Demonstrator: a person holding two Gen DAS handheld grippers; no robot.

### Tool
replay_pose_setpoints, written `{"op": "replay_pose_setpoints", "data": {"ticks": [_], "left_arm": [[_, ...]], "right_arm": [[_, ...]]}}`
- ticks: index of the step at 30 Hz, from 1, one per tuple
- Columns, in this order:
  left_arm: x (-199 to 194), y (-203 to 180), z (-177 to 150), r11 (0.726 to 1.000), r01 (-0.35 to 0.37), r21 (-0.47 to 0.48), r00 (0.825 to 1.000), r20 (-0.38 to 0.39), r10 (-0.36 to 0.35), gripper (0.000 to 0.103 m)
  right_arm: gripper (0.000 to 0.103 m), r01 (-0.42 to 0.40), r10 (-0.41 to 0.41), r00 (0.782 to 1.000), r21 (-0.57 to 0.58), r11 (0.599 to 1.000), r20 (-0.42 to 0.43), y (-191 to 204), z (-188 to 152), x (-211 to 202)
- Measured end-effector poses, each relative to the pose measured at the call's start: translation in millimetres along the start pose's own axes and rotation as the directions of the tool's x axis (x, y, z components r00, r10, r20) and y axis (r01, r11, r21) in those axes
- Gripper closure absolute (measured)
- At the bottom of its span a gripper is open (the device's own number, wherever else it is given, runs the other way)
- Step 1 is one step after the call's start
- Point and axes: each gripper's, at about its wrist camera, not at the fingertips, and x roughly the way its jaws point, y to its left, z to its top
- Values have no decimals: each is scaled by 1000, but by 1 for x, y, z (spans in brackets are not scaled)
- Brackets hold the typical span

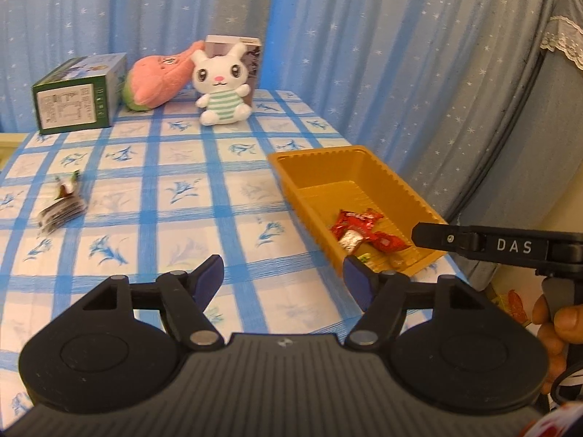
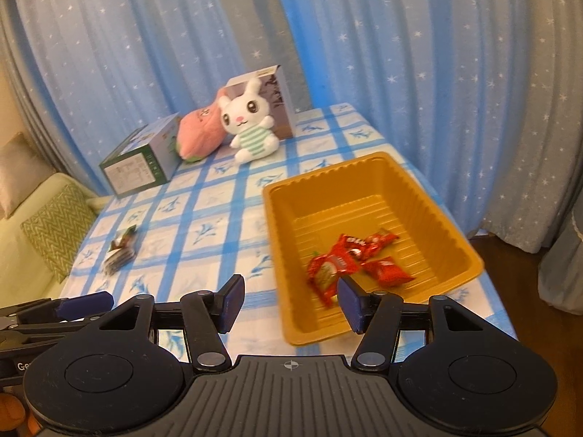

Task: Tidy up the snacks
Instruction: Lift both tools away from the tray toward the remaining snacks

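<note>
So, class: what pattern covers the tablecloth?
Blue checks with blue flower sprigs on the tablecloth, clearest from the left wrist.

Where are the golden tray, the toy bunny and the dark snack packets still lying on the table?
golden tray [image 2: 368, 169], right wrist view, far rim.
toy bunny [image 1: 221, 103], left wrist view, striped belly.
dark snack packets [image 1: 62, 213], left wrist view, middle of the pile.

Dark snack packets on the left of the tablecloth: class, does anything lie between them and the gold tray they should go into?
Nothing visible does. The dark snack packets lie on open tablecloth, and only bare cloth separates them from the gold tray. The boxes and plush toys stand farther back.
</note>
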Motion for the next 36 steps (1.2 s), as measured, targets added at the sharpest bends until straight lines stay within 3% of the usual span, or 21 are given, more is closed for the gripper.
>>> {"op": "replay_pose_setpoints", "data": {"ticks": [14, 24, 36], "left_arm": [[-21, 80, -13, 992, -108, -58, 994, 2, 109, 34], [-24, 144, -7, 981, -191, -45, 982, -5, 191, 34], [7, 221, 2, 964, -266, -26, 964, -41, 265, 34]], "right_arm": [[46, -64, 60, 997, -84, 994, -58, 56, -8, 36], [46, -110, 96, 991, -151, 982, -98, 98, -6, 73], [46, -155, 133, 983, -179, 972, -126, 133, -4, 135]]}}
